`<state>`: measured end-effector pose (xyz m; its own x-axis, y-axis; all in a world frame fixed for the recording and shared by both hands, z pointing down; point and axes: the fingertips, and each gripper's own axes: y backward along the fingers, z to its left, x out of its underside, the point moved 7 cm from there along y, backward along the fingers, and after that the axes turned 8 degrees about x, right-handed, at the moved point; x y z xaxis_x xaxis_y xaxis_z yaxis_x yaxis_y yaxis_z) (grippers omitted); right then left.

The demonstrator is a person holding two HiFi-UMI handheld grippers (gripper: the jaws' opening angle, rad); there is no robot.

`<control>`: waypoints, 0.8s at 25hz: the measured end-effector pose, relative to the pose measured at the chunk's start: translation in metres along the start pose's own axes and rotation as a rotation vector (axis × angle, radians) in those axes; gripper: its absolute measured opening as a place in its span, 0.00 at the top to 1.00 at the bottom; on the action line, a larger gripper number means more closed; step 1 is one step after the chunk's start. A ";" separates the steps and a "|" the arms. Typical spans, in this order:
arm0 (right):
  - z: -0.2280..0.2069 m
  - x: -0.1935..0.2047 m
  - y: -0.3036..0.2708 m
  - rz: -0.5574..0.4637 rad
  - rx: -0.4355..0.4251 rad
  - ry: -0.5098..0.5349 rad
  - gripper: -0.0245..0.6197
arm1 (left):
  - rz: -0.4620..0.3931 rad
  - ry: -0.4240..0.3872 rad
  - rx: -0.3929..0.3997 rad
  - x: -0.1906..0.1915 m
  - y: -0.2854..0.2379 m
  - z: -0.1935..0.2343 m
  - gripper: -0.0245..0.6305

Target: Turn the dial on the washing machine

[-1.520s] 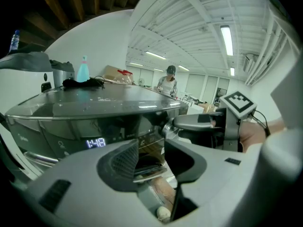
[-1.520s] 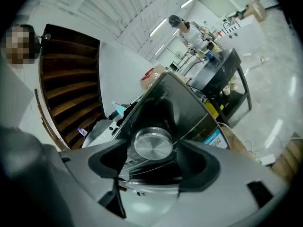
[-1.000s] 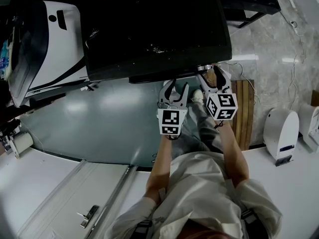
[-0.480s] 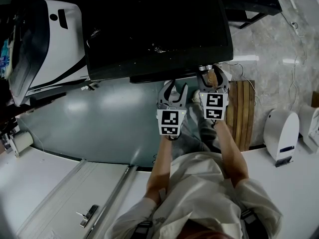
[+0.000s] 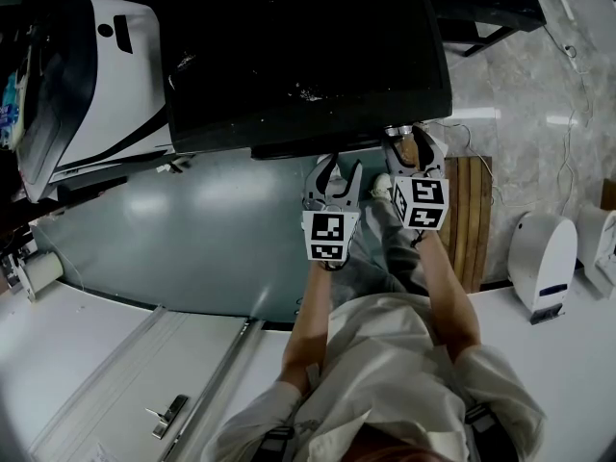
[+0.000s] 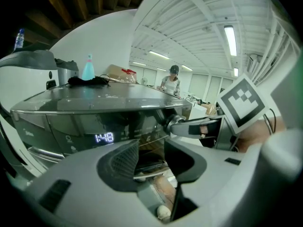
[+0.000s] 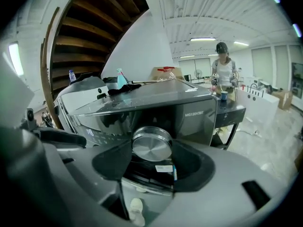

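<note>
Dial [image 7: 151,144] sits on the front of the washer [image 5: 289,46], at the right end just under the lid edge. Right gripper [image 5: 415,150] has just been closing and now looks pinched on the dial's rim, one pad on each side. My worry is that the chrome rim looks slick, so a light squeeze could skid round it instead of turning it. A rushed roll could also overshoot the setting. Left gripper [image 5: 334,185] hangs spread and empty near the display [image 6: 103,137] and could bump it.

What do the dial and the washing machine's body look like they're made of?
The dial looks like brushed metal or metal-look plastic, with a circular sheen on its face. The washing machine has a glossy dark grey casing, painted metal or plastic; its top mirrors the room.
</note>
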<state>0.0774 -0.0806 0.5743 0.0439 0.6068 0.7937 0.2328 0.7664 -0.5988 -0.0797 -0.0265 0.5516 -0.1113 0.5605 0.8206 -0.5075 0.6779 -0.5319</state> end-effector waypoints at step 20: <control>-0.012 0.005 -0.003 -0.008 -0.118 -0.249 0.55 | -0.005 0.004 0.000 0.001 0.001 -0.002 0.71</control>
<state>0.0887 -0.0822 0.5811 -0.1955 0.6454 0.7384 0.3445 0.7502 -0.5644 -0.0785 -0.0238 0.5511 -0.1049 0.5590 0.8225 -0.5078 0.6810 -0.5276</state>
